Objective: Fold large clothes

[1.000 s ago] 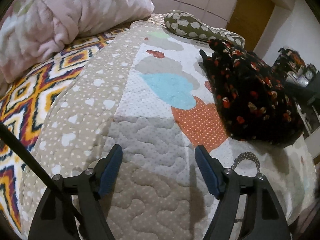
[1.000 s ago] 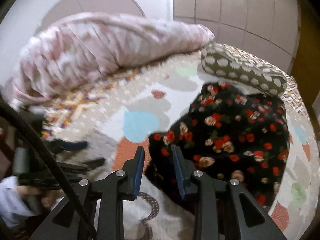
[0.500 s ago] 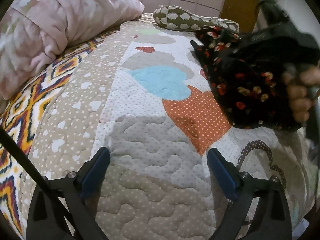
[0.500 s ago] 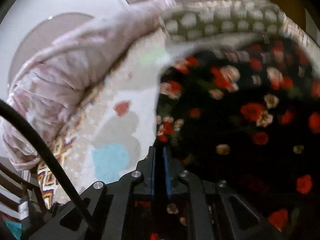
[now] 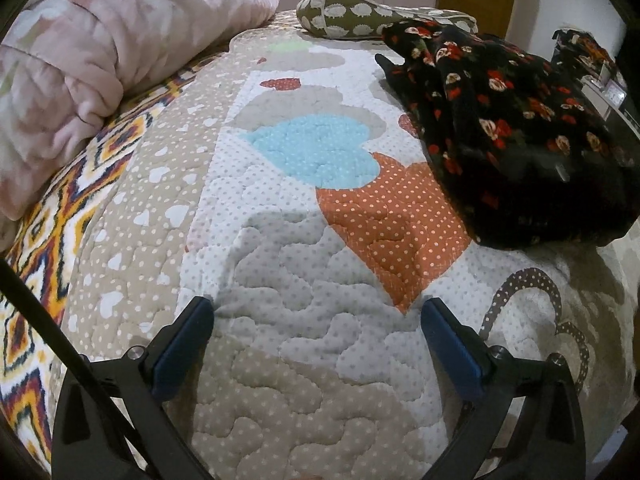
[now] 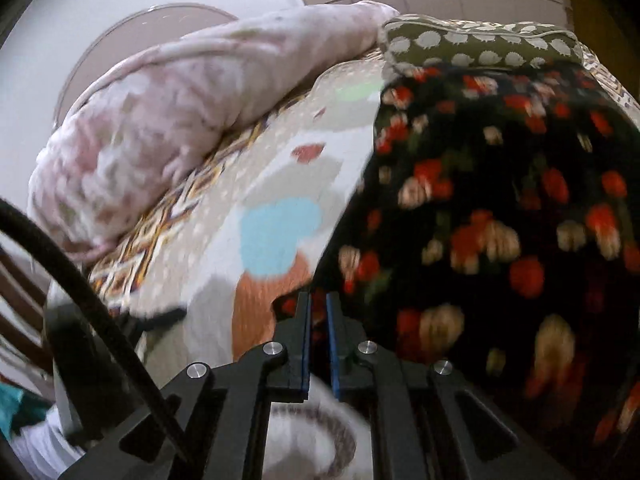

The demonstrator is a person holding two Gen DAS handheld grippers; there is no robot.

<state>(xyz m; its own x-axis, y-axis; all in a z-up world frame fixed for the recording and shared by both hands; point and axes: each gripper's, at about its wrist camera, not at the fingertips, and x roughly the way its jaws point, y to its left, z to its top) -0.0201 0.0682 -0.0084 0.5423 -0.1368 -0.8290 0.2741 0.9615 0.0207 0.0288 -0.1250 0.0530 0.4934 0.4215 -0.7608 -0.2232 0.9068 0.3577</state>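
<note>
A black garment with red and cream flowers (image 5: 516, 128) lies bunched on the right side of the quilted bedspread (image 5: 304, 280). My left gripper (image 5: 316, 312) is open and empty, low over the quilt's grey patch, left of the garment. In the right wrist view my right gripper (image 6: 318, 304) is shut on the near edge of the floral garment (image 6: 500, 220), which fills the right half of that view. The right gripper shows in the left wrist view only as a dark shape (image 5: 560, 168) among the fabric.
A pink duvet (image 5: 100, 60) is heaped at the far left. A green hedgehog-print pillow (image 5: 360, 20) lies at the head of the bed. A patterned blanket (image 5: 48, 240) borders the quilt on the left. More floral clothing (image 5: 584, 48) sits beyond the bed's right edge.
My right gripper closed on the garment's edge and pulled it. My left gripper opened wider and dropped lower over the quilt. The hand seen at the right has left the left wrist view.
</note>
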